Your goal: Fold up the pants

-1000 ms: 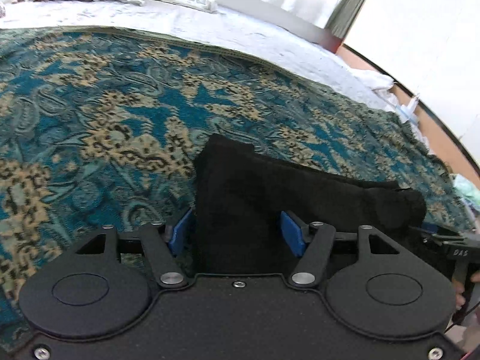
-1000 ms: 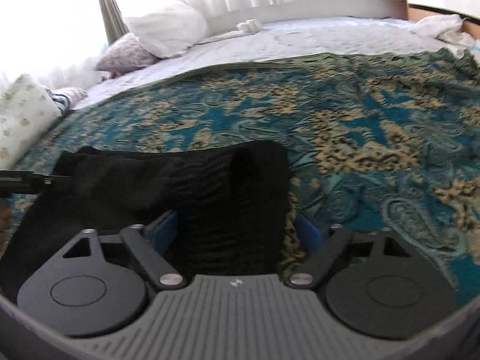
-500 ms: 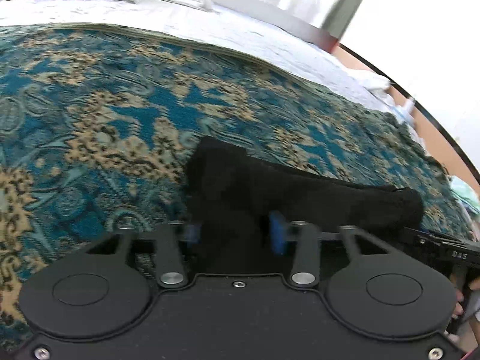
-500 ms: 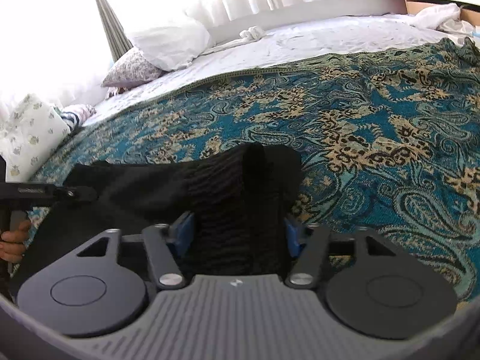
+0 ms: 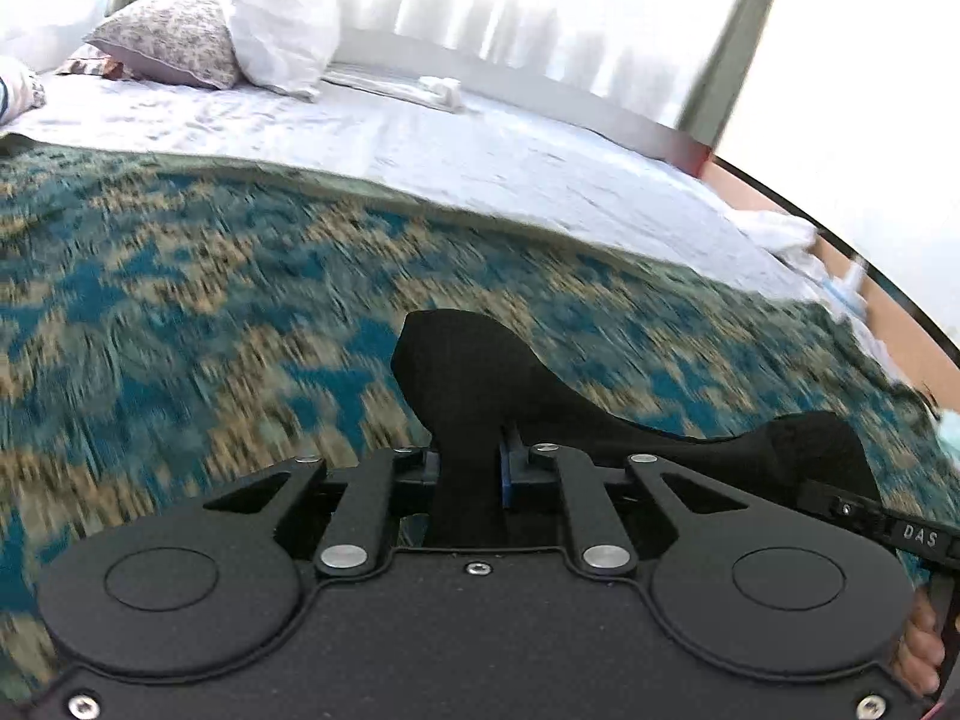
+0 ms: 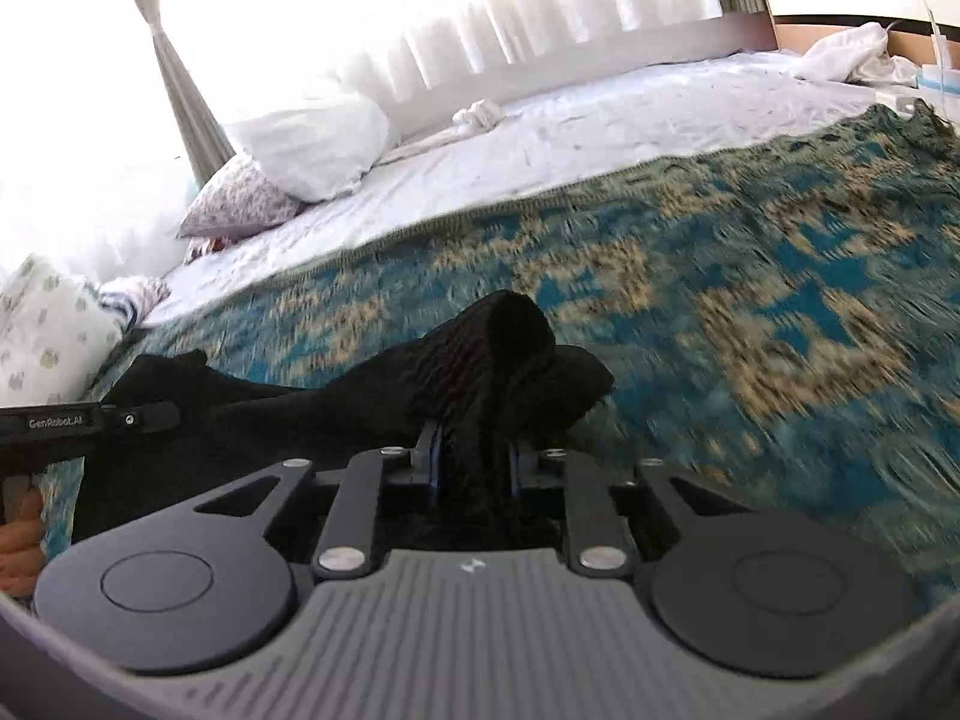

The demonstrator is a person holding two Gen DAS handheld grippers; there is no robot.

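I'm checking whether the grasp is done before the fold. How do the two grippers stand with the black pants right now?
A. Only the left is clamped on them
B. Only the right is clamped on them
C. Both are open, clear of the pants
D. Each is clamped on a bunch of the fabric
D: the left gripper and the right gripper each have blue pads pinched tight on the black pants, lifted over the patterned blanket.

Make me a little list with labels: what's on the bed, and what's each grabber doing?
surface: teal and tan patterned blanket over a white bedsheet
garment: black fabric pants, bunched and lifted at both ends
left hand-held gripper: shut on the pants
right hand-held gripper: shut on the pants, at a ribbed edge
pillows: white pillow and small floral pillow at the far end
image: blanket blurred
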